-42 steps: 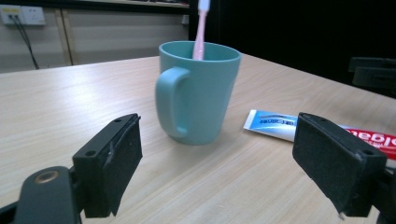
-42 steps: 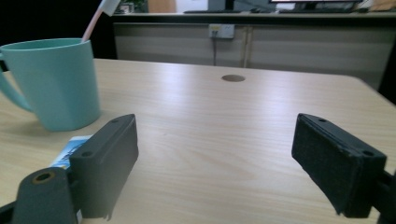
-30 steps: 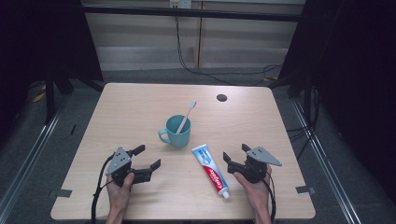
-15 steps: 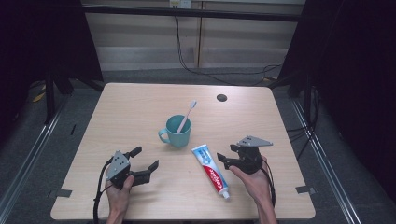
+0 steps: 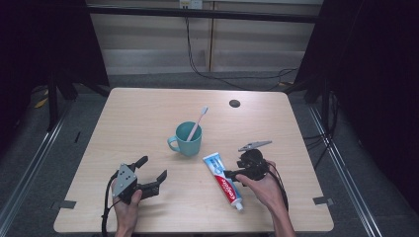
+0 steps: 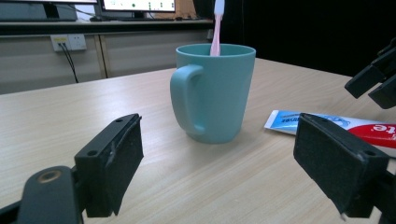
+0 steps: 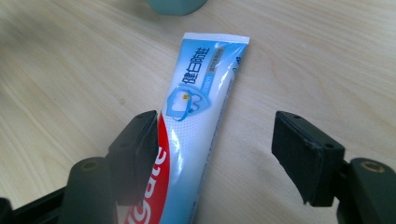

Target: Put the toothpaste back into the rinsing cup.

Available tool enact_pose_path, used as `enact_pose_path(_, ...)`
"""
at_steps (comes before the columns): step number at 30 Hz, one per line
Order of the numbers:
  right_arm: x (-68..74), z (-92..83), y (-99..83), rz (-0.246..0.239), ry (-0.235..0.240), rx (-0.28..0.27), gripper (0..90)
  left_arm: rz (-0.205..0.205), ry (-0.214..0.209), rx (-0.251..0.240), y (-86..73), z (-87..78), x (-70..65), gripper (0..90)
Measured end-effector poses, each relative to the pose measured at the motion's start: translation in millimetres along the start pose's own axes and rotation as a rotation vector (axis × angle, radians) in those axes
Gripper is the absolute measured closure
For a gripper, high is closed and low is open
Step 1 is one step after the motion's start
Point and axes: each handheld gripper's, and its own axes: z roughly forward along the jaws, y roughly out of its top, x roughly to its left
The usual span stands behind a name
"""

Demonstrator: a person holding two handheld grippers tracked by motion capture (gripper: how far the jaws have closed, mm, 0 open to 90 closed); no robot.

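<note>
Though barely started, looks like a grab for the toothpaste tube, lying flat on the bench just in front of the teal mug, cap end toward the person. Got the right gripper hanging over the tube, fingers released with the tube between them, nearer one finger, no squeeze. Been narrowing just now, then eased back open a touch. No lift yet.

Still to do, at a guess: drop down, pinch, pick up, then probably deal with the pink toothbrush standing in the mug.

Over at the front left, just the left gripper sitting low on the bench, fingers spread wide around nothing, aimed at the mug's handle side.

As for the surface: pale wood-grain bench, one small dark round hole near the far edge, otherwise bare. Beyond that, grey floor, black curtains either side, a pale wall panel with cables hanging down, bits of tape by the front corners.
</note>
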Motion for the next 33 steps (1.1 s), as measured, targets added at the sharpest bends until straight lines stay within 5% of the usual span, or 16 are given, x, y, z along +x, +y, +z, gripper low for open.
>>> enact_pose_path(12, -3.0, 20.4, 8.8, 0.041, 0.050, 0.169, 35.9, -0.005, 0.020, -0.047, -2.1, -4.6, -0.4, 15.4)
enact_pose_path(33, 3.5, 46.9, 23.1, 0.023, 0.072, 0.262, 40.3, 0.007, 0.011, -0.045, -2.1, -4.9, -0.4, 15.9)
